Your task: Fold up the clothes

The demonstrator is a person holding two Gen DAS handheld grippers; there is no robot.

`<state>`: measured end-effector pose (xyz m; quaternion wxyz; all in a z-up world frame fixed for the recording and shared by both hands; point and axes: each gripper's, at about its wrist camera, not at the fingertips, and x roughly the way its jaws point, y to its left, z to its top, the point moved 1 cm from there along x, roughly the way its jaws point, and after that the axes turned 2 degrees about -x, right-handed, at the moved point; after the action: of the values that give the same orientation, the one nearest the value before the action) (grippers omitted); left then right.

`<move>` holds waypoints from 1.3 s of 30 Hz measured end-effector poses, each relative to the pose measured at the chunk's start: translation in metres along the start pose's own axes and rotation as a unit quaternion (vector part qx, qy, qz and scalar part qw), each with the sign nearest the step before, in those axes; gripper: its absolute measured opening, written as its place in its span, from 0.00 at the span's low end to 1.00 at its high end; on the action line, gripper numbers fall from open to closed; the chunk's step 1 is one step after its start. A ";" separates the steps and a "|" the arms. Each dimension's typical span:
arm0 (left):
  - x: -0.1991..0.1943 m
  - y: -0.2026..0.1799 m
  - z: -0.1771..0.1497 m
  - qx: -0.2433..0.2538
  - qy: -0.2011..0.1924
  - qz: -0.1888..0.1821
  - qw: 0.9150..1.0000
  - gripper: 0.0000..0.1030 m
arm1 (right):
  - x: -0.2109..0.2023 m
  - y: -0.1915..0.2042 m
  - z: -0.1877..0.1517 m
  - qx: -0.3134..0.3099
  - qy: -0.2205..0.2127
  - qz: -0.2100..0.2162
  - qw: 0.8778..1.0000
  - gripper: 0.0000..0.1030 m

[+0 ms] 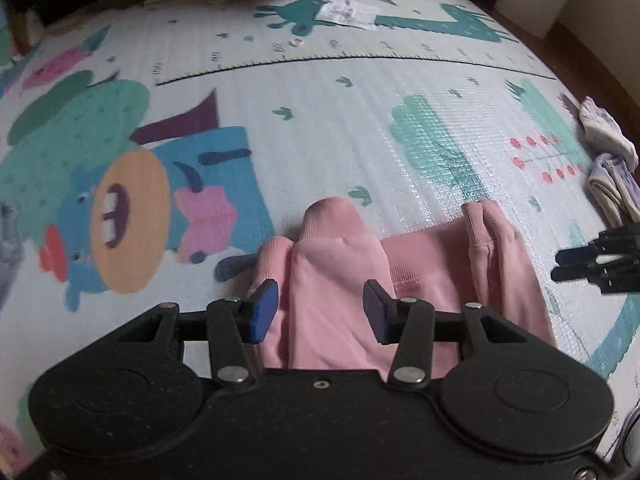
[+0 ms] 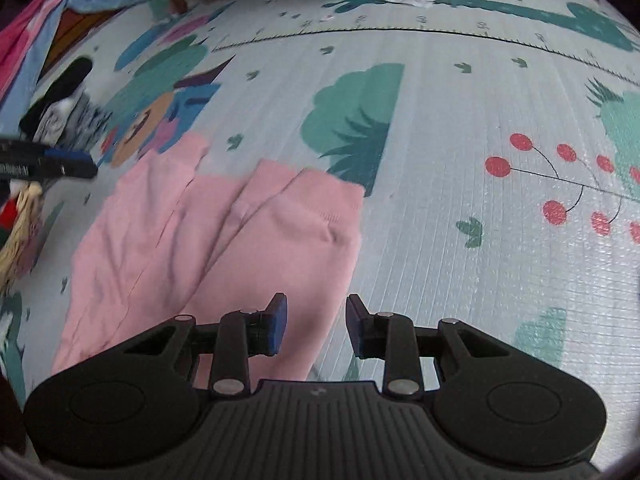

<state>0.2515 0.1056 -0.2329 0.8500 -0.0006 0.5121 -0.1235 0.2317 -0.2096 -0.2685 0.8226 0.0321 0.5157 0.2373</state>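
While lying flat on play mat [image 2: 460, 128], pink garment [image 2: 208, 236] folded lengthwise, ribbed cuffs pointing away. Left gripper [image 1: 318, 312] above its near part, jaws half apart, cloth showing between, no pinch seen. Right gripper [image 2: 316, 326] at its right edge, jaws narrower, holding nothing. Small folded clothes [image 1: 610, 160] lying well right of garment.

The printed foam play mat [image 2: 460, 128] lies bare ahead and to the right of the folded pink sweatshirt [image 2: 224, 232]. Folded pale socks [image 1: 608, 160] crowd its right edge; a heap of dark clothes [image 2: 60, 104] blocks the left.
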 end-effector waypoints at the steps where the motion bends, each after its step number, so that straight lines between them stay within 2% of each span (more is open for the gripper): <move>1: 0.005 0.000 0.000 0.007 -0.001 -0.006 1.000 0.45 | 0.003 -0.003 0.001 0.007 -0.005 0.005 1.000 0.33; 6: 0.029 0.012 0.006 -0.011 -0.010 -0.015 1.000 0.44 | 0.019 -0.008 0.004 0.009 -0.030 0.028 0.999 0.33; 11: 0.055 0.018 0.009 -0.027 -0.005 -0.016 0.999 0.44 | 0.039 -0.004 0.006 -0.016 -0.024 0.017 0.999 0.33; 12: 0.060 0.018 0.009 -0.029 -0.001 -0.015 0.999 0.41 | 0.040 -0.003 0.005 -0.016 -0.025 0.014 0.999 0.30; 13: 0.063 0.016 0.009 -0.027 0.001 -0.013 1.000 0.30 | 0.041 -0.002 0.004 -0.016 -0.027 0.011 0.999 0.29; 14: 0.064 0.013 0.008 -0.020 0.003 -0.011 1.000 0.26 | 0.042 -0.001 0.003 -0.017 -0.026 0.010 0.999 0.21; 15: 0.064 0.009 0.007 -0.013 0.004 -0.008 1.000 0.20 | 0.043 -0.001 0.003 -0.018 -0.023 0.017 0.999 0.02; 16: 0.065 0.005 0.007 -0.006 0.005 -0.006 1.000 0.10 | 0.043 0.000 0.002 -0.020 -0.021 0.020 0.999 0.02; 18: 0.060 0.003 0.007 -0.005 -0.004 -0.007 1.000 0.04 | 0.038 0.001 0.000 -0.019 -0.029 0.017 0.999 0.02; 22: 0.030 0.004 0.010 -0.006 -0.035 -0.016 0.999 0.02 | 0.014 -0.001 -0.004 -0.010 -0.042 0.008 0.999 0.02; 25: 0.001 0.011 0.005 -0.029 -0.066 -0.030 0.997 0.02 | -0.018 -0.004 -0.008 -0.001 -0.066 0.003 0.998 0.02; 28: -0.032 0.027 -0.009 -0.070 -0.100 -0.032 0.992 0.02 | -0.053 -0.016 -0.019 0.043 -0.105 -0.013 0.993 0.02; 32: -0.072 0.056 -0.039 -0.135 -0.142 -0.022 0.980 0.02 | -0.087 -0.037 -0.048 0.092 -0.139 -0.044 0.985 0.02; 36: -0.104 0.094 -0.079 -0.193 -0.172 0.002 0.966 0.02 | -0.095 -0.062 -0.078 0.131 -0.139 -0.063 0.980 0.02; 38: -0.115 0.113 -0.101 -0.223 -0.184 0.018 0.957 0.02 | -0.087 -0.067 -0.085 0.135 -0.129 -0.051 0.981 0.03; 39: -0.119 0.122 -0.112 -0.239 -0.189 0.025 0.952 0.02 | -0.082 -0.067 -0.085 0.138 -0.128 -0.040 0.981 0.09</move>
<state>0.1266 0.2633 -0.1980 0.9091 -0.2145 0.3561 0.0261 0.1534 -0.3195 -0.2597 0.8783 0.1546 0.4347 0.1250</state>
